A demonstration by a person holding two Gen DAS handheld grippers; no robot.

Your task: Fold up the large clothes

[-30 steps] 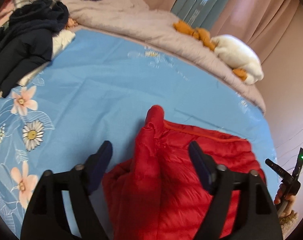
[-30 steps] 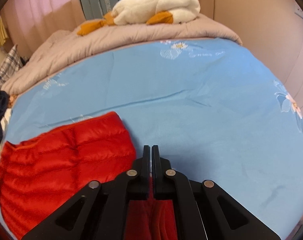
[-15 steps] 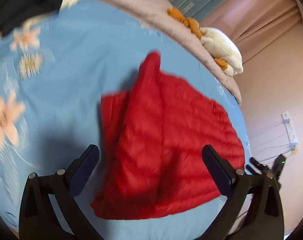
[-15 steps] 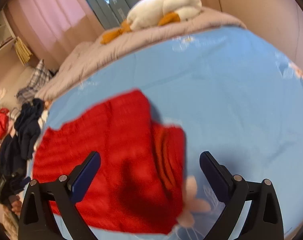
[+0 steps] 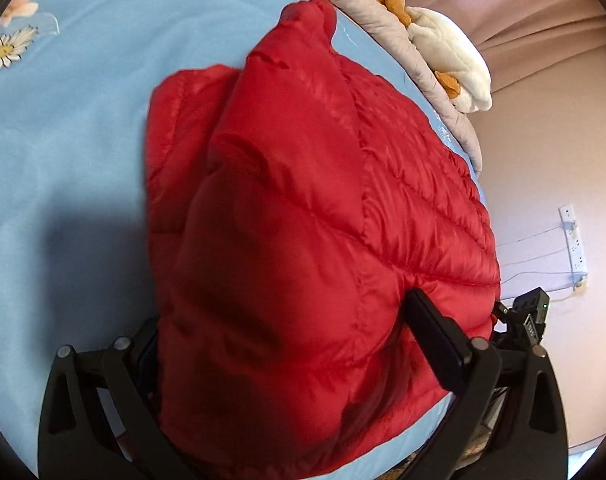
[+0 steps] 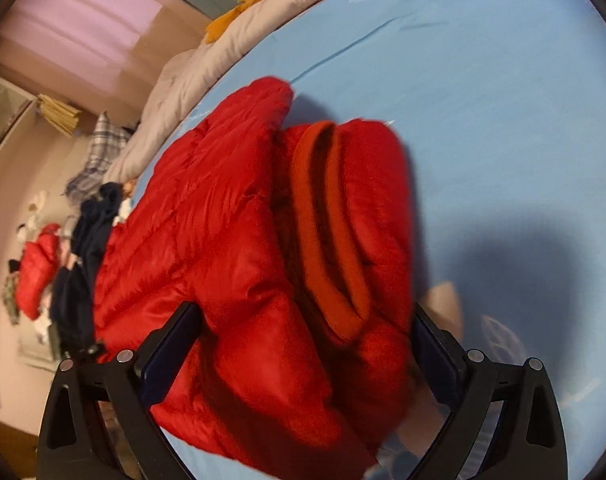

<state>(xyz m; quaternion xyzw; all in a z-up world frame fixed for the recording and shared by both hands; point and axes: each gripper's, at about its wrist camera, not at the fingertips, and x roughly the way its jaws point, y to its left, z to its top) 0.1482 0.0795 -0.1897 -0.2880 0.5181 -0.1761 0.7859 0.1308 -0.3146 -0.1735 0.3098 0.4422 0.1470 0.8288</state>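
**Two wide claws around a red puffy jacket**

The left claw (image 5: 291, 344) has its two black fingers far apart, and they are closing in a little. The near end of the red puffy jacket (image 5: 303, 200) bulges up between them. Its left finger is mostly hidden behind the cloth, so I cannot tell if the fingers press the jacket.

The right claw (image 6: 303, 344) is open wide too. The red puffy jacket (image 6: 231, 240) lies between its fingers, with the orange-lined collar (image 6: 323, 232) just past them. Nothing looks squeezed.

The jacket lies folded on the blue bed sheet (image 5: 63, 140), at the near edge of the bed. One thin end of it points to the far side.

A daisy print (image 5: 7, 46) is on the sheet, far left. At the far side lies a grey blanket (image 5: 387, 12) with a white and orange stuffed toy (image 5: 451, 52) on it. In the right claw's view, dark blue clothes (image 6: 83, 248) and another red jacket (image 6: 37, 272) lie to the left.
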